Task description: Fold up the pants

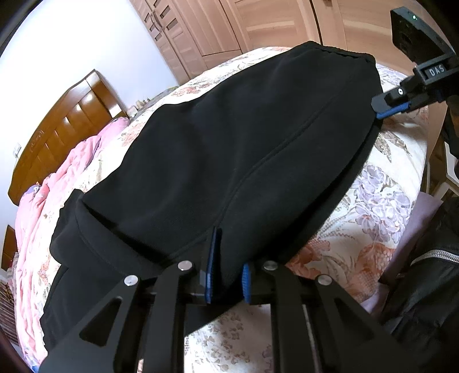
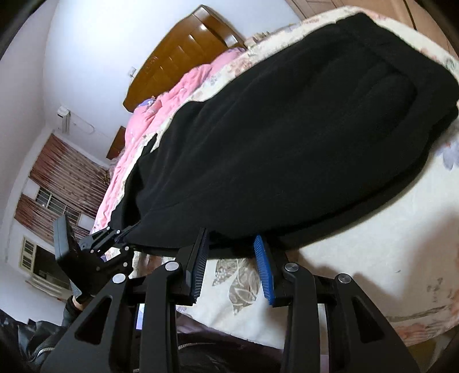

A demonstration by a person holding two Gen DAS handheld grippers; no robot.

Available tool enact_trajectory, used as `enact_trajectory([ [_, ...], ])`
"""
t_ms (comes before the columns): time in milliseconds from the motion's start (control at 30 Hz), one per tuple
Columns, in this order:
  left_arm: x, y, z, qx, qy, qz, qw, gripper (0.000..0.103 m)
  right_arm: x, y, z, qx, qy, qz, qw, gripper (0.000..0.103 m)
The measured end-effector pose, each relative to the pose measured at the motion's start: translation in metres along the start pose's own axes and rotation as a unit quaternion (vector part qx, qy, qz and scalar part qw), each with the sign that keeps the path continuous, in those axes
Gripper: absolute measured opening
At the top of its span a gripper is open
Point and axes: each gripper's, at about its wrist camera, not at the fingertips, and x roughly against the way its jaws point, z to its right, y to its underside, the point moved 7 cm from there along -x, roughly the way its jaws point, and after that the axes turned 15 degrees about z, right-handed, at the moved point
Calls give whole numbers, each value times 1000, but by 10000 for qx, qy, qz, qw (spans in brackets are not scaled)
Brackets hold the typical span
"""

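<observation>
Black pants (image 1: 229,137) lie folded lengthwise on a floral bedspread (image 1: 373,200), waistband at the far end. My left gripper (image 1: 228,258) is shut on the near edge of the pants, with cloth bunched between its blue pads. In the right wrist view the pants (image 2: 287,137) fill the middle. My right gripper (image 2: 231,246) stands open at the near edge of the pants, its blue pads either side of the hem; bedspread (image 2: 358,258) shows between them. It also shows in the left wrist view (image 1: 381,113), at the far right edge of the pants. The left gripper shows in the right wrist view (image 2: 126,232).
A pink quilt (image 1: 57,186) lies bunched along the left side of the bed. A wooden headboard (image 1: 66,126) stands behind it. Wooden wardrobes (image 1: 229,25) line the far wall. A black jacket with a zipper (image 1: 430,258) is at the near right.
</observation>
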Motion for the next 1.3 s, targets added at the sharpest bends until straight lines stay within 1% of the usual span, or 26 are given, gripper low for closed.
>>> enact_trajectory([
  [100,0,0,0,20,26,16,10000,15,2,-2,2,-173,-71,48,9998,34],
  [167,1,1,-1,38,51,32,10000,15,2,-7,8,-298,-81,195,9993,34],
  [267,1,1,-1,75,81,41,9999,15,-1,-10,11,-456,-57,306,9985,34],
  [300,1,1,-1,67,76,45,9999,14,-3,-12,11,-503,-104,311,9982,25],
  [333,1,1,-1,58,58,54,10000,14,-4,-11,11,-405,-64,325,9986,9],
  [400,3,-1,-2,81,10,90,9999,10,-1,-12,4,-180,-27,456,9988,7],
  [500,12,-9,-4,7,-76,163,9998,9,9,-19,-9,278,93,594,9978,6],
  [600,18,-11,-3,-38,-35,111,9999,9,13,-19,-10,302,68,516,9982,6],
  [733,7,3,8,-137,68,-182,9997,10,5,-8,9,292,309,305,9986,5],
  [767,5,4,8,-127,36,-174,9998,13,4,-6,15,244,333,273,9988,4],
  [800,4,3,6,19,-11,-116,9999,16,3,-7,19,142,286,299,9990,4],
  [833,4,2,4,153,15,-92,9998,19,3,-8,20,139,285,288,9991,5],
  [867,4,2,2,212,16,-87,9997,32,4,-9,20,217,313,268,9989,9],
  [900,6,1,0,210,-37,-78,9997,64,4,-10,17,312,311,195,9988,15],
  [933,10,0,-3,186,-88,-8,9998,76,6,-10,16,330,308,121,9989,27],
  [967,16,-2,-5,229,-36,68,9997,83,10,-11,14,326,291,41,9990,37],
  [1000,21,-3,-7,312,33,91,9995,83,18,-13,14,383,337,57,9987,63],
  [1033,26,-4,-12,429,72,133,9990,83,26,-15,14,487,455,141,9977,75],
  [1067,32,-6,-18,555,64,193,9983,83,37,-21,15,727,696,328,9944,75],
  [1133,43,-14,-38,1008,35,388,9941,84,51,-32,18,1009,1012,520,9884,75],
  [1200,48,-32,-61,1495,29,682,9864,91,66,-50,18,1128,1171,894,9826,75],
  [1233,46,-43,-69,1611,12,803,9837,93,68,-59,16,1208,1176,1008,9805,75],
  [1267,40,-56,-75,1696,95,913,9812,98,64,-70,14,1414,1240,1062,9764,75],
  [1300,29,-70,-78,1733,193,887,9807,101,59,-78,12,1626,1356,1075,9714,75],
])
